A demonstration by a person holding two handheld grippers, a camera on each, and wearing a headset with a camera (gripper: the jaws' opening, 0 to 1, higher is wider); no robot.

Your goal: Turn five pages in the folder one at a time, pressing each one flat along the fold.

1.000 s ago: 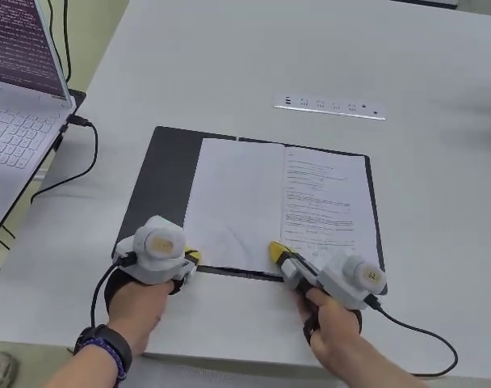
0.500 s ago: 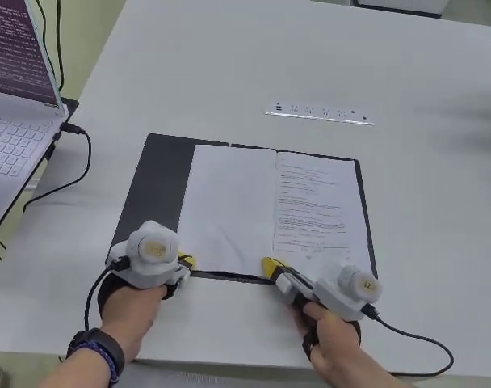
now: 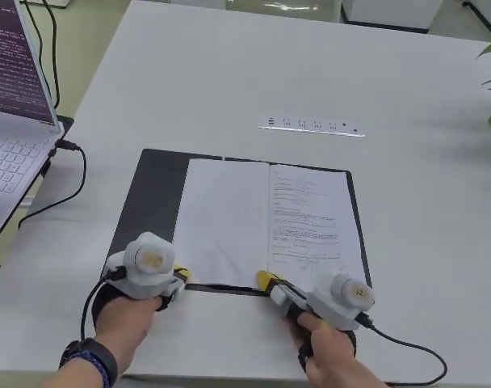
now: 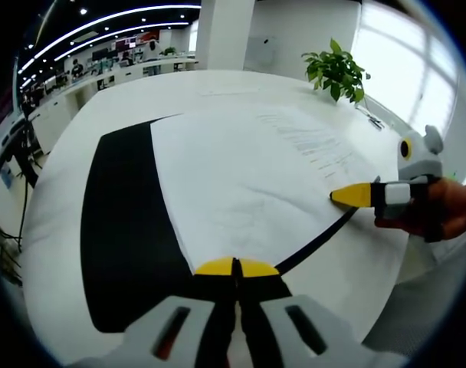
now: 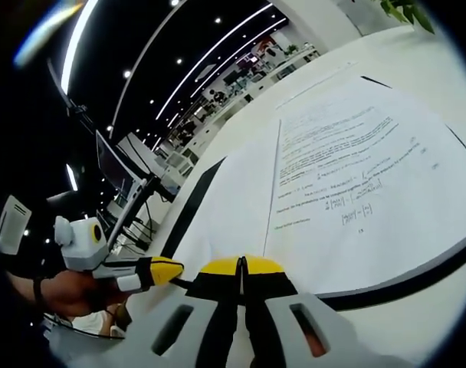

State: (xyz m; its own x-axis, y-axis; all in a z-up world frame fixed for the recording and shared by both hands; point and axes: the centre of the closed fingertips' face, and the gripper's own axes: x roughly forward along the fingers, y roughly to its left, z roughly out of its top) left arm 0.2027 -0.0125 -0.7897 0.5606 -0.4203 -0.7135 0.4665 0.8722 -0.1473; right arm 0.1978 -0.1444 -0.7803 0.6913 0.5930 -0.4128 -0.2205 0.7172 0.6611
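An open folder (image 3: 147,202) lies flat mid-table (image 3: 229,73), blank page (image 3: 221,222) left, printed page (image 3: 310,218) right. The left gripper (image 3: 179,276), jaws closed and empty, sits at its 7 o'clock edge. The right gripper (image 3: 264,280), likewise closed, sits at 6 o'clock by the fold.

The folder (image 3: 144,202) is black and lies open and flat in the middle of the head view, its long edges running across the frame. A broad strip of its bare black inner cover shows at the left; thin black borders show along the top, right and bottom. 2 sheets lie on it. The blank page (image 3: 221,222) is white, left of centre, and faintly rippled toward its lower edge in the left gripper view. The printed page (image 3: 310,218), right of centre, carries lines of small dark text. They meet at the fold (image 3: 268,218), a straight line running from top to bottom.
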